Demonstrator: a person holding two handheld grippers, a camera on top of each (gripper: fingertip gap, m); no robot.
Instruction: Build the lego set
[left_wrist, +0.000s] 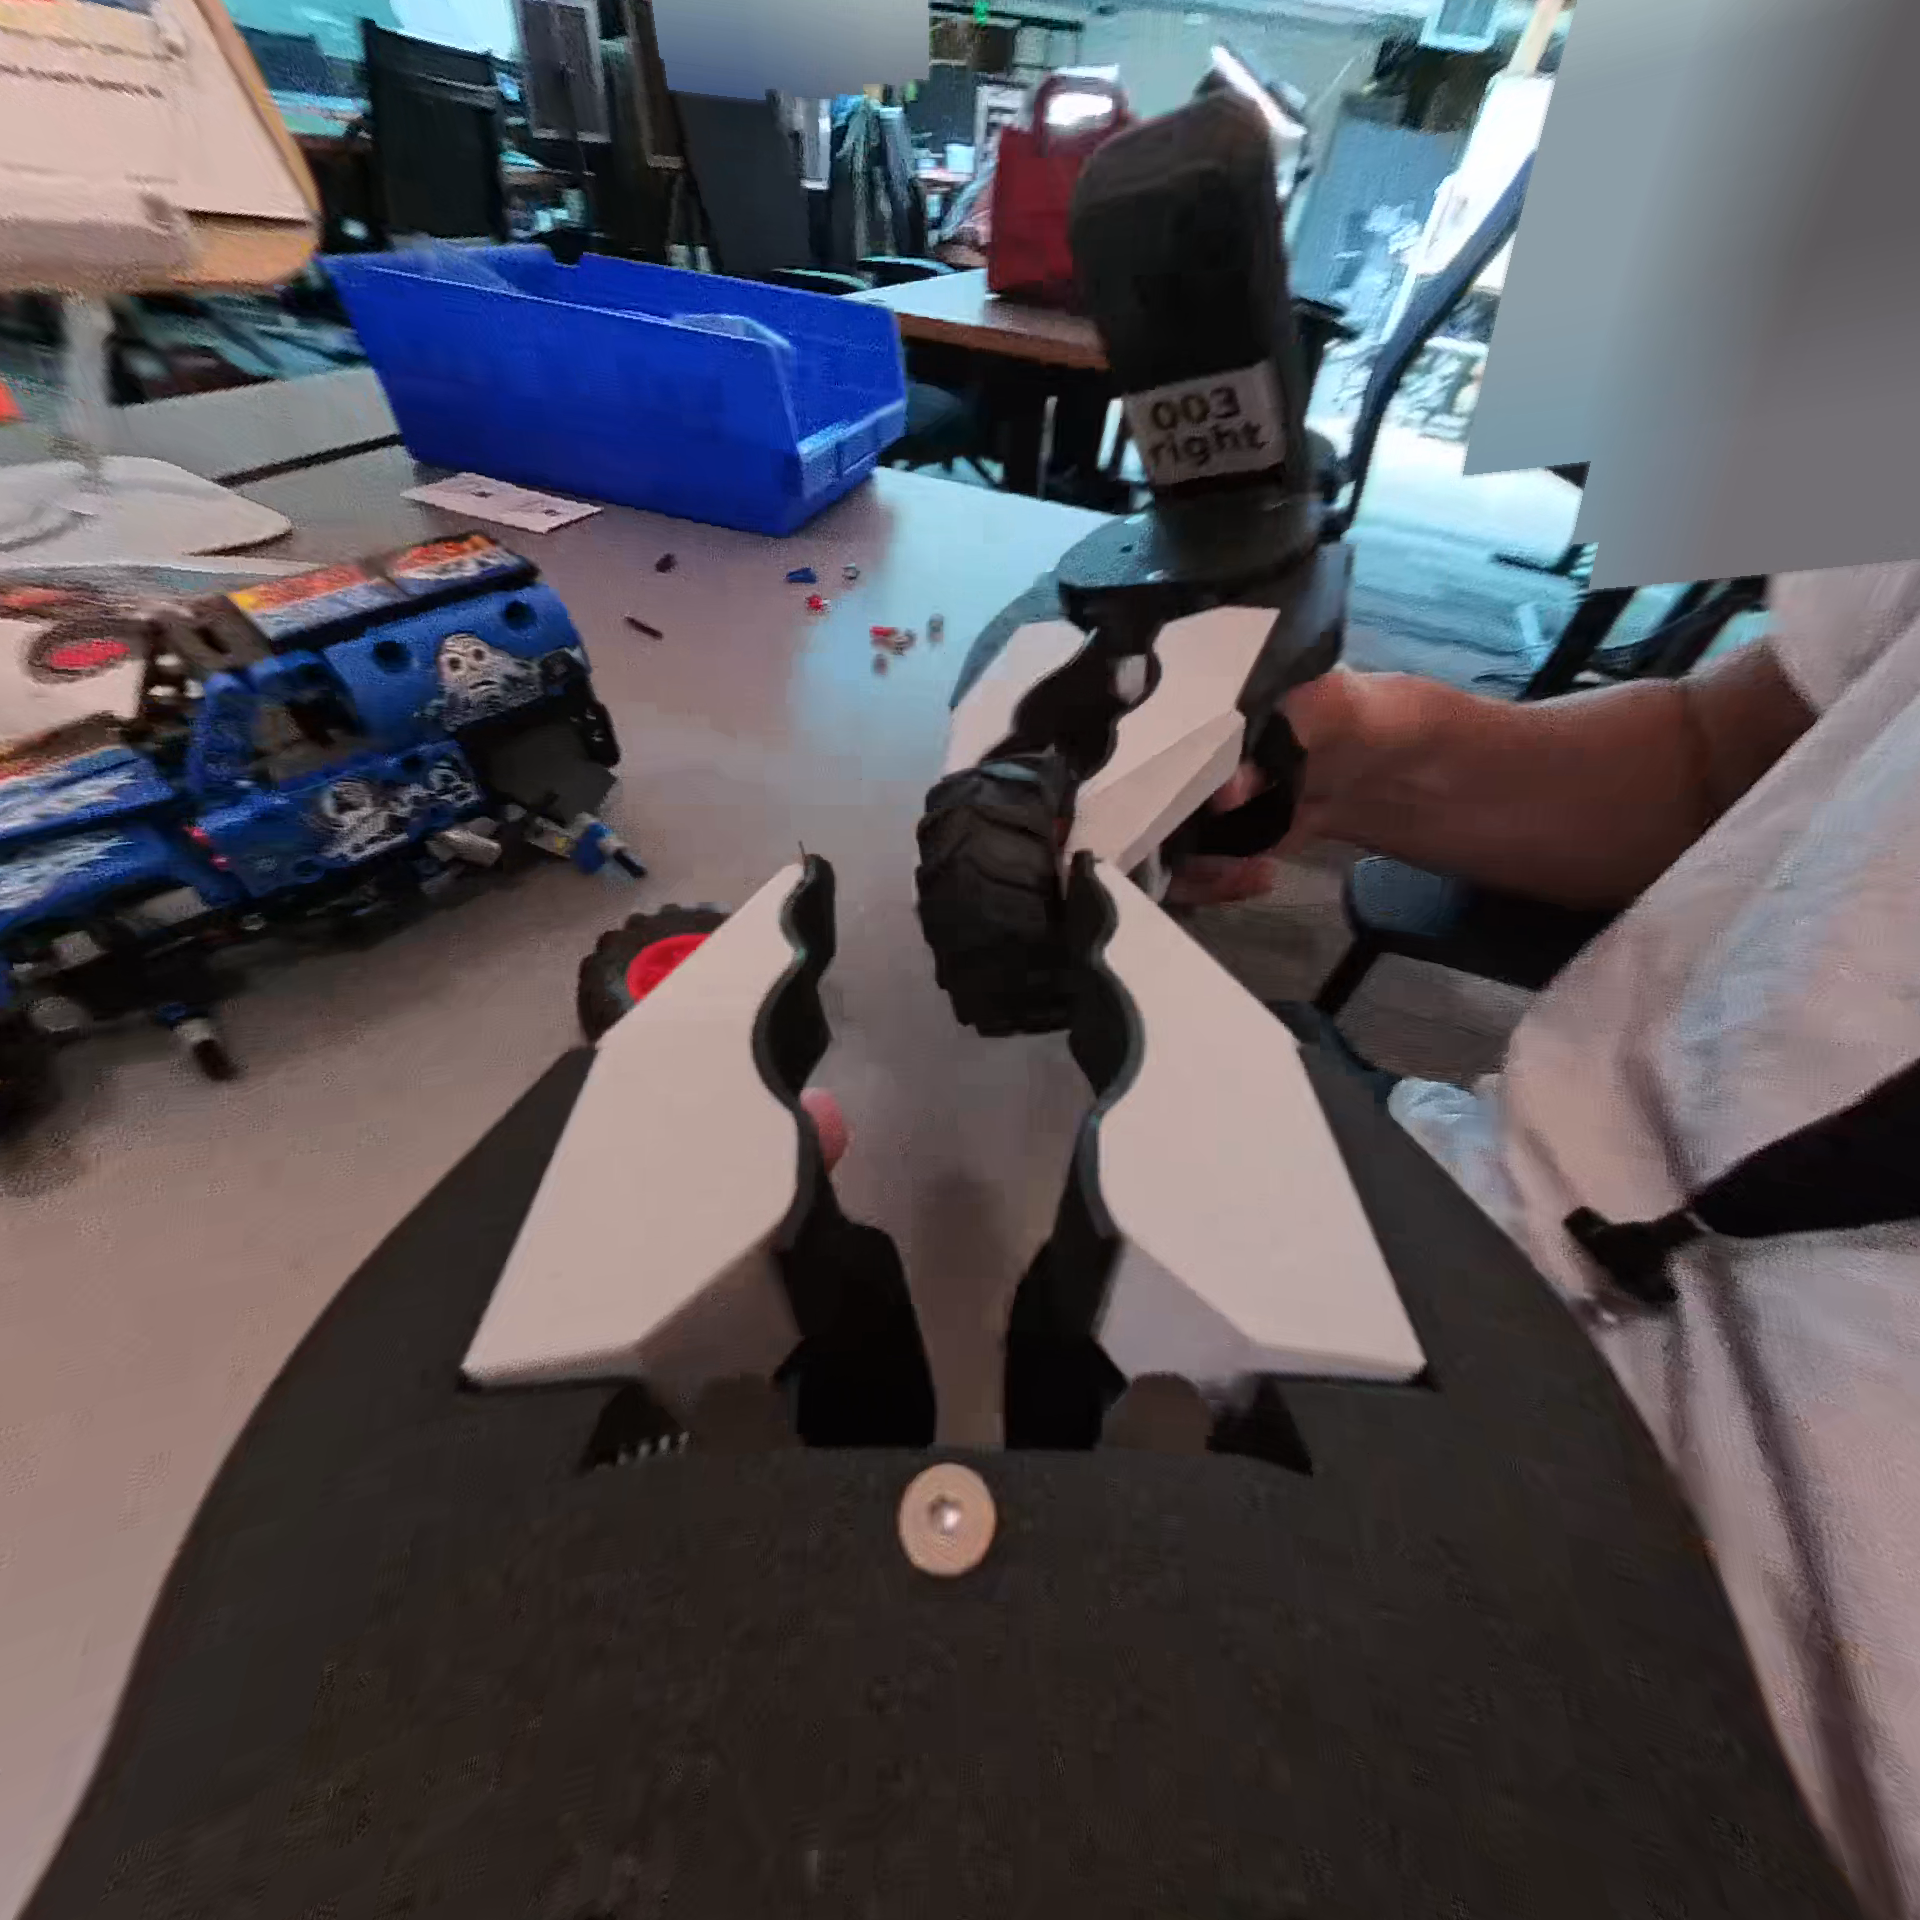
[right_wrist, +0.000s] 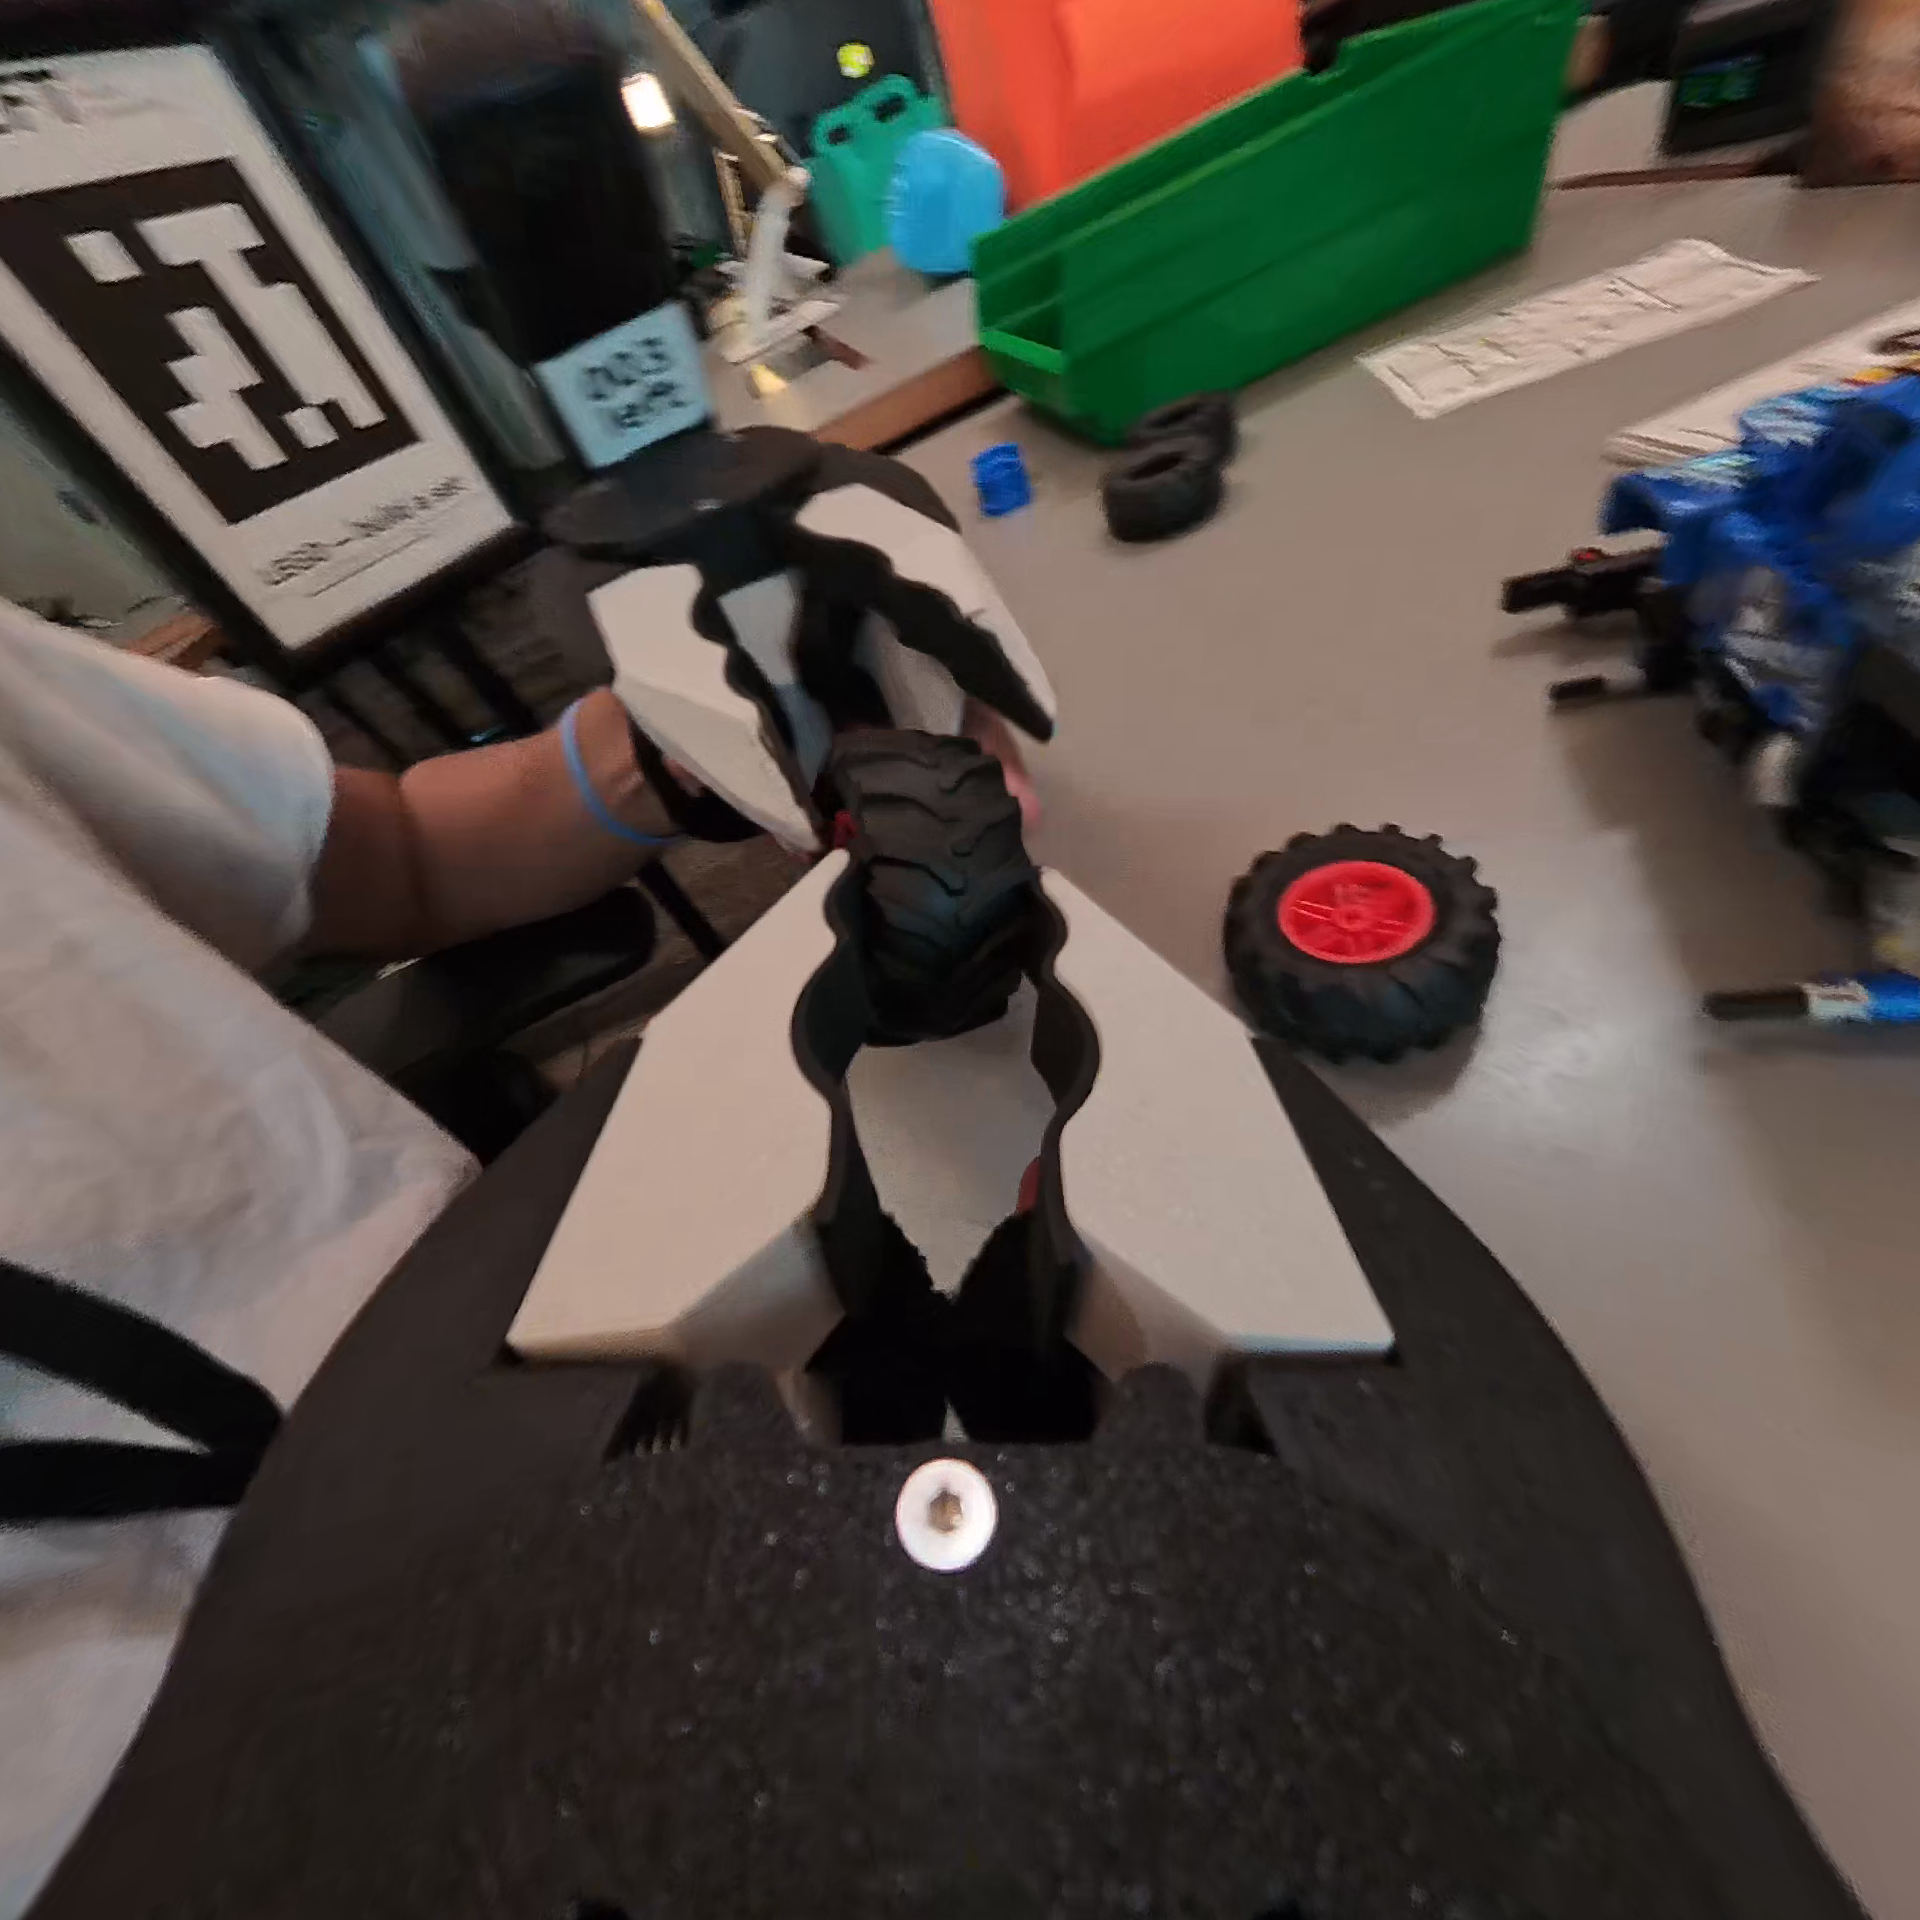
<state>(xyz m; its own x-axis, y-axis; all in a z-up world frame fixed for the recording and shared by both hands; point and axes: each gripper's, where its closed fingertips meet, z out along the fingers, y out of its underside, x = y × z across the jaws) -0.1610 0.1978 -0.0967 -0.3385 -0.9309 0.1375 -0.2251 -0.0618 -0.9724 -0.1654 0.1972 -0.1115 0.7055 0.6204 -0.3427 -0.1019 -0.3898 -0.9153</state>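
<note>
Right gripper (right_wrist: 940, 914): clamps black tyre (right_wrist: 935, 883).
Left gripper (left_wrist: 951, 894): spread, beside the tyre.
Spare wheel (right_wrist: 1361, 956): right of tyre.

A wheel (right_wrist: 1361, 956) lies on the surface (right_wrist: 1247, 675); the truck (right_wrist: 1808, 623) sits right of it. Two tyres (right_wrist: 1169, 468) lie before the bin (right_wrist: 1247, 249).

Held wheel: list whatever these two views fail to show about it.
- Held wheel, right wrist view: only tread faces the camera; the right gripper fingers cover both sides.
- Left wrist view: the left gripper finger overlaps its right edge; hub unseen.
- Whether the left gripper touches it: unclear.
</note>
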